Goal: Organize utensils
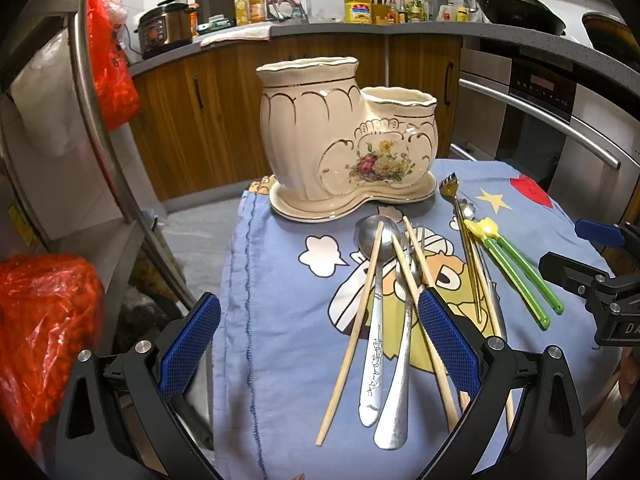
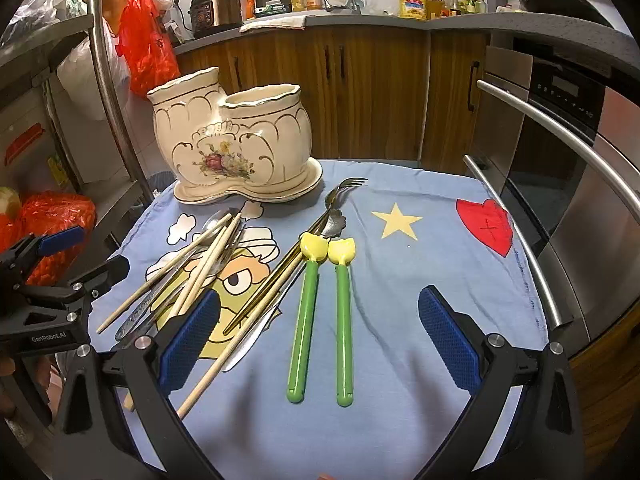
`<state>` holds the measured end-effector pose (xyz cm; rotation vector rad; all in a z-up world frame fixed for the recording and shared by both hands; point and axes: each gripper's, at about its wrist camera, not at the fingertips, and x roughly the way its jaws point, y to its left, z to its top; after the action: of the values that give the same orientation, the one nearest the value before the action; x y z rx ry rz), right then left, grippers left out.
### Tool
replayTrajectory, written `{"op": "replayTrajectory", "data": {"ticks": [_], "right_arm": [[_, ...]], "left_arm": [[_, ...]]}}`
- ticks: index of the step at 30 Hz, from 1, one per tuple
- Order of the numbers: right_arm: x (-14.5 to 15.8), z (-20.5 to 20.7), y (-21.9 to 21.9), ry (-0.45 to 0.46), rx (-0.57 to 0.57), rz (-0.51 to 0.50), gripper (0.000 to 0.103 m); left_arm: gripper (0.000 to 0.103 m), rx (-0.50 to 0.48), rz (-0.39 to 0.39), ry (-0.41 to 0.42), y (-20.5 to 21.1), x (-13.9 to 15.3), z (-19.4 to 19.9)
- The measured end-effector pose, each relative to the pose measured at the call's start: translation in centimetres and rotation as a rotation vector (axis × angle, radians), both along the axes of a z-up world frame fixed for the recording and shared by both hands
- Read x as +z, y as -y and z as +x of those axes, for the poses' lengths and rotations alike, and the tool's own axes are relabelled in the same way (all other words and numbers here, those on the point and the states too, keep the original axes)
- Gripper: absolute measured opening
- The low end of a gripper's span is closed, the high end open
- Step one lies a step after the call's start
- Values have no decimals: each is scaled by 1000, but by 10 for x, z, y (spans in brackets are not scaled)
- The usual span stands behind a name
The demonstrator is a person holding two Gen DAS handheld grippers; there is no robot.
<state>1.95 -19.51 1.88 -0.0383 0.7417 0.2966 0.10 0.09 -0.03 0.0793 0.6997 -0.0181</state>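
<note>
A cream ceramic utensil holder point(image 1: 344, 136) with two cups and a flower print stands on its saucer at the far side of a blue cartoon cloth point(image 1: 280, 320); it also shows in the right wrist view point(image 2: 236, 140). Loose utensils lie in front of it: a silver spoon point(image 1: 374, 320), wooden chopsticks point(image 1: 352, 328), a gold fork point(image 1: 466, 240), and two green sticks with yellow tulip tops point(image 2: 324, 312). My left gripper point(image 1: 320, 344) is open above the spoon and chopsticks. My right gripper point(image 2: 320, 340) is open around the green sticks, above them.
The cloth covers a small table; its left edge point(image 1: 240, 280) drops to the floor. A metal rack with red bags point(image 1: 44, 328) stands left. An oven with a steel handle bar point(image 2: 560, 152) is close on the right. Wooden cabinets point(image 2: 360, 92) lie behind.
</note>
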Motion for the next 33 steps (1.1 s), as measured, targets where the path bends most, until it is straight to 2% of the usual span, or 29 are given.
{"op": "replayTrajectory", "data": {"ticks": [33], "right_arm": [[-2, 1, 2, 0, -5, -11, 98]], "left_arm": [[98, -2, 2, -6, 2, -1, -1]]}}
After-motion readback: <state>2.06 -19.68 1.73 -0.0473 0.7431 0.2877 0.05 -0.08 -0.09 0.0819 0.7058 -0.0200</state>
